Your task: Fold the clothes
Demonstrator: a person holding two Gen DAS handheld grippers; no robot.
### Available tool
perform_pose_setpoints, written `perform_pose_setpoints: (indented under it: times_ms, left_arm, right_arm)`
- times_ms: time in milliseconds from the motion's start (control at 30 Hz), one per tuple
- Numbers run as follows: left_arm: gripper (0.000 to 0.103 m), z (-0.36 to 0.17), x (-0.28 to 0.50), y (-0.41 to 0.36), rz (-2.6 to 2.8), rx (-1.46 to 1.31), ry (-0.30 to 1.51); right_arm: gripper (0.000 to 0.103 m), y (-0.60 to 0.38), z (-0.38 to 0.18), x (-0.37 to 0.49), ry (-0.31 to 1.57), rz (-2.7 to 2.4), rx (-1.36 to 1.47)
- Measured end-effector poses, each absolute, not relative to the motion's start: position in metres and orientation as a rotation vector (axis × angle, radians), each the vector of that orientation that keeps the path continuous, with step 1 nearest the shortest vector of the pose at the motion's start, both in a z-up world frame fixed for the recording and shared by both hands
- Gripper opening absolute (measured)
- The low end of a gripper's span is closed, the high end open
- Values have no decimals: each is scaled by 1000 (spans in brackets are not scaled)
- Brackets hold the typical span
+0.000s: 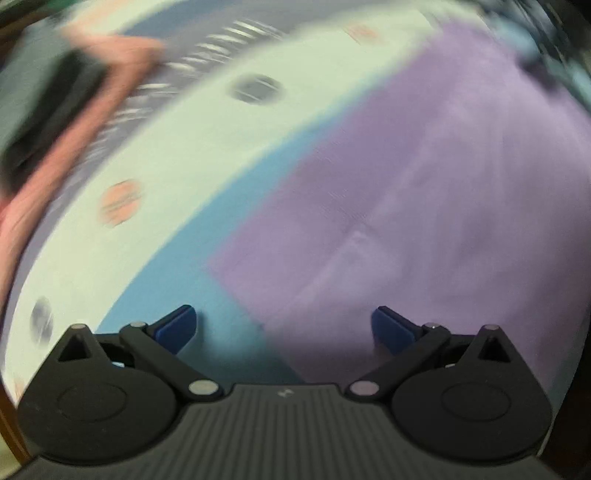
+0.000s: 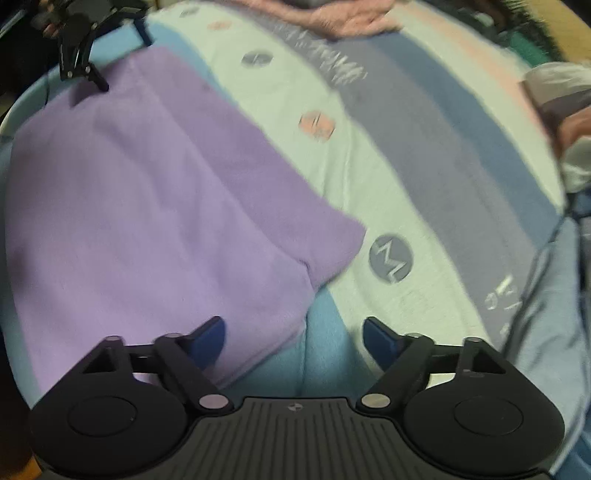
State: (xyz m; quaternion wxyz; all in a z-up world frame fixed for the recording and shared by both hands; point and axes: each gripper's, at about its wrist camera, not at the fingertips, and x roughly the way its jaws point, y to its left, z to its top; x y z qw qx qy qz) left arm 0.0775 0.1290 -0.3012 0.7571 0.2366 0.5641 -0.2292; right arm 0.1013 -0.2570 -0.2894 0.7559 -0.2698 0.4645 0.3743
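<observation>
1. Nearest the right gripper [image 2: 293, 338], its blue pads stood wide apart with nothing between them, hanging over the near corner of the soft lilac fleece garment [image 2: 147, 206]. That corner's edge lay just beside the left pad, so a closing bite could have caught only the top layer, or the striped pastel bedspread [image 2: 388, 177] under the garment, and dragged it along.
2. The left gripper [image 1: 284, 328] was wide and empty too, poised over another edge of the lilac garment [image 1: 406, 184], where lilac met a blue stripe. Both views were smeared, so I judged the hands were moving fast; a hasty grab could have missed the hem.
3. The garment lay flat on the bedspread, seemingly part-folded. Uneven pulls from the two grippers could have skewed it.
4. Beyond the garment, a pink cloth heap [image 2: 347, 18] sat well apart, unlikely to interfere.
</observation>
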Motion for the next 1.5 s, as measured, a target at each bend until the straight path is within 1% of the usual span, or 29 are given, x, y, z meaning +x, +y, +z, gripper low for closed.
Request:
perform_pose_setpoints:
  times_ms: [67,133,200,300,400,467,567,633,833,933,967,1000,1100,1233,1400,1433,1467,1500]
  left_arm:
    - [103,-286,72,143,-382,326,1215]
    - [103,-273,59,152,-267,185,1211]
    - [103,-259,35,161,-162,93,1220]
    - [103,-248,-6,150,-13,16,1247]
    - [103,-249,-43,138,96,-61,1254]
    - [103,-257,-61,140,108,-206,1285]
    - [103,-277,-77,154,123,-514,1323]
    - [103,-292,-81,161,128,-681,1338]
    - [103,-316,-82,163,178,-831,1327]
    - [103,-319,-88,171,246,-954,1292]
    - [103,-319,-90,174,264,-997,1280]
    - [103,-319,-92,176,270,-1029,1269]
    - [103,-319,-98,183,288,-1124,1233]
    - [103,-317,-102,185,271,-1182,1194]
    - [102,-329,-119,196,259,-1360,1113]
    - [102,-333,-120,198,255,-1378,1104]
    - [99,-332,-122,200,249,-1383,1098]
    - [93,-332,-127,200,251,-1399,1094]
  right_arm:
    - [77,-263,-274,86,977,735,-473]
    - [78,-269,-268,74,982,639,-316]
    - [79,-270,-271,59,1007,547,-180]
    - [79,-266,-283,38,1080,419,-7]
    - [79,-267,-295,6,1130,329,157]
    - [79,-274,-301,-15,1132,266,306]
    - [79,-290,-314,-41,1130,147,547]
    - [79,-301,-322,-53,1136,81,650]
    - [79,-312,-349,-64,1137,7,857]
    - [73,-313,-360,-67,1133,-65,949]
    - [68,-313,-364,-68,1127,-101,983]
    - [68,-314,-366,-70,1119,-129,1018]
    - [68,-317,-369,-73,1096,-156,1111]
    - [68,-319,-370,-75,1074,-141,1187]
    - [68,-319,-374,-79,1048,-178,1250]
    - [68,-317,-373,-79,1045,-181,1243]
    - [67,-316,-371,-79,1044,-180,1231]
    - [66,-314,-370,-80,1043,-179,1224]
